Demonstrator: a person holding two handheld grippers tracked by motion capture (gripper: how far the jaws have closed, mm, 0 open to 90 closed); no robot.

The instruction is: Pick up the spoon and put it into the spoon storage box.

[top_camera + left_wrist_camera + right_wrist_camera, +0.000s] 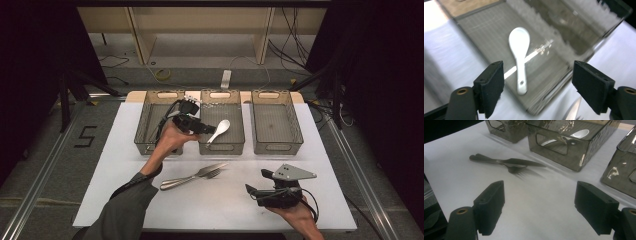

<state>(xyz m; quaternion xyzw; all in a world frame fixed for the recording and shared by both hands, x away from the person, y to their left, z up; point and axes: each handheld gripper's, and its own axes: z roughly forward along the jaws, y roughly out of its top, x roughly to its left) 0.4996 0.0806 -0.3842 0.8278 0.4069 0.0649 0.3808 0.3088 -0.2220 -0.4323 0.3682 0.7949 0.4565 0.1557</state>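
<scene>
White spoon [220,130] lying in the middle bin [222,145], bowl toward the far right, handle end resting near the front wall; in the left tool's view [519,60] seen flat on the bin floor, apart from both pads. Left tool [196,125] hovering over the near left corner of that bin, jaws spread wide, nothing between them, pads clear of the spoon. Left hand [170,137] above the gap between left bin [145,125] and middle bin.

Three smoky clear bins in a row along the far half of the white counter [125,165], right bin [277,145] well apart from the left tool. Narrow strips of bare counter between neighbouring bins; side walls close, not touching as far as can be told.

Fork [200,176] and knife [207,169] lying together on the counter just in front of the middle bin, handles toward the left, tips toward the right; overlapping or touching, cannot tell which is on top. Seen again from the right tool's view, fork [516,170] and knife [524,162] near the bin's front wall [554,147].

Right tool [260,187] low at the near right of the counter, jaws spread, holding nothing, pointed toward the cutlery. Broad open counter between right tool and fork; bare counter also at near left and along the right edge.
</scene>
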